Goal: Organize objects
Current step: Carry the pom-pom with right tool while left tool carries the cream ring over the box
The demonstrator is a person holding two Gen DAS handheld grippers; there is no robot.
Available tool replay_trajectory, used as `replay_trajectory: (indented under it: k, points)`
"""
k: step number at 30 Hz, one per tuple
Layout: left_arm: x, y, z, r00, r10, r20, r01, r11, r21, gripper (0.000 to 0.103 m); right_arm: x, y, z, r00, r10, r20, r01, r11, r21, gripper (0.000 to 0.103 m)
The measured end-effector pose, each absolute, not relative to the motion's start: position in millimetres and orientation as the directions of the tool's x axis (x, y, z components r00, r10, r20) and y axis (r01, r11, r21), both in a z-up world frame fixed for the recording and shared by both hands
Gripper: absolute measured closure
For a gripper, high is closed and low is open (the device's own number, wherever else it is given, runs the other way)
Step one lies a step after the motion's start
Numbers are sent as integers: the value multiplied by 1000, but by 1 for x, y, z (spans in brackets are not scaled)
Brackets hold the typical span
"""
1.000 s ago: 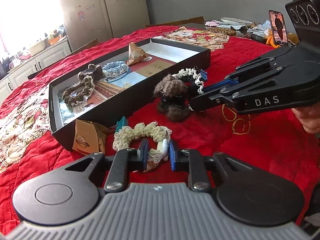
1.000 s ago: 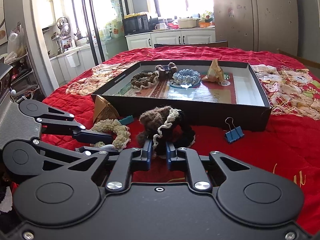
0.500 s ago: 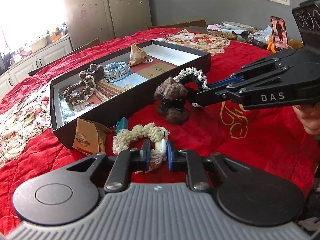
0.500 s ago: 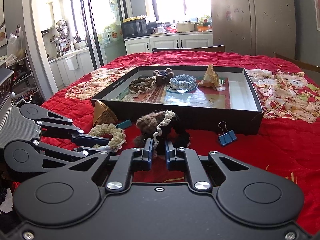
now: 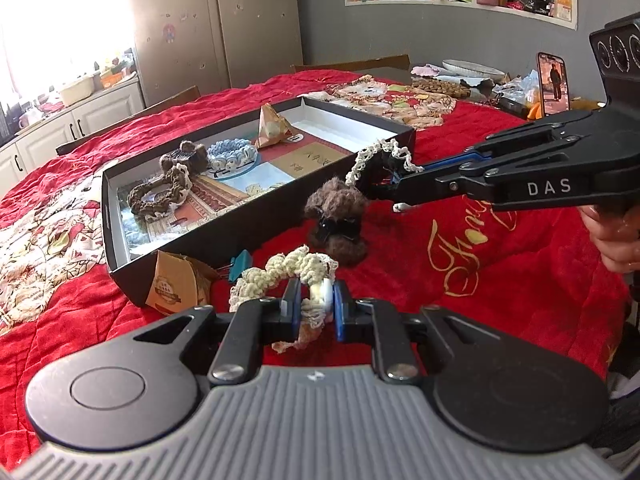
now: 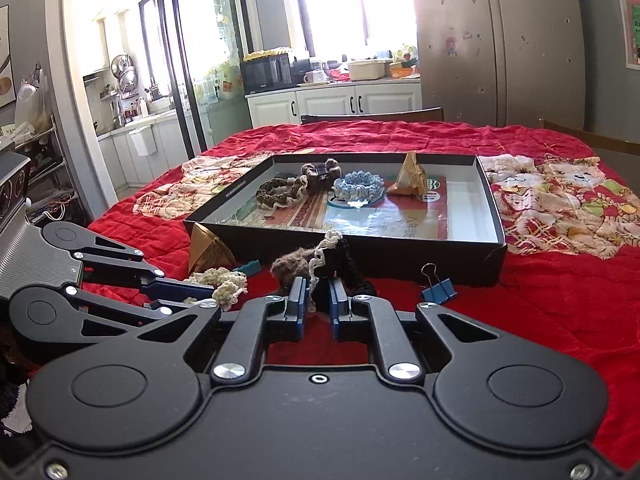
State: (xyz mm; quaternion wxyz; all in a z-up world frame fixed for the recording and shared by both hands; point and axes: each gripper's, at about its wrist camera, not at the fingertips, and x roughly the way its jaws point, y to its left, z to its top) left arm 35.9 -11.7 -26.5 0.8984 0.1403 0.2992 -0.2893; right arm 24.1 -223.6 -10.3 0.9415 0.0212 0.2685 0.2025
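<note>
The left gripper [image 5: 313, 305] is closed on a cream crocheted scrunchie [image 5: 280, 274], its blue pads pinching the ring's near side while the rest of the loop lies on the red quilted cloth [image 5: 500, 288] covering the bench. The right gripper [image 6: 319, 302] is clamped tight on a black scrunchie with a cream lace edge [image 6: 334, 256], which in the left wrist view hangs from its tips clear of the cloth, just in front of the near wall of the black tray [image 5: 256, 216]. Directly below that scrunchie a fuzzy brown hair claw [image 5: 336, 220] sits on the cloth. Inside the tray lie a brown crocheted scrunchie [image 5: 158, 196], another fuzzy brown hair clip [image 5: 184, 158], a light blue crocheted scrunchie [image 5: 234, 154] and a tan pyramid-shaped packet [image 5: 272, 128]. A second pyramid-shaped packet [image 5: 172, 286] leans against the tray's outer corner, with a teal binder clip [image 5: 240, 264] beside it. A blue binder clip [image 6: 438, 286] lies on the cloth in front of the tray.
</note>
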Motion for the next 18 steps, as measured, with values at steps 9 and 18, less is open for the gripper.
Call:
replay_trajectory:
  k: [9,18]
  points:
    - [33,-12,-20,659,-445,-606,605,792,77,84,17,-230,0,793,390,-468,-365,919,147,91]
    - [29,-11,-13,668,-451,-592,605,793,77,84,13,-235,9,809,387,-442,-362,921,142,91]
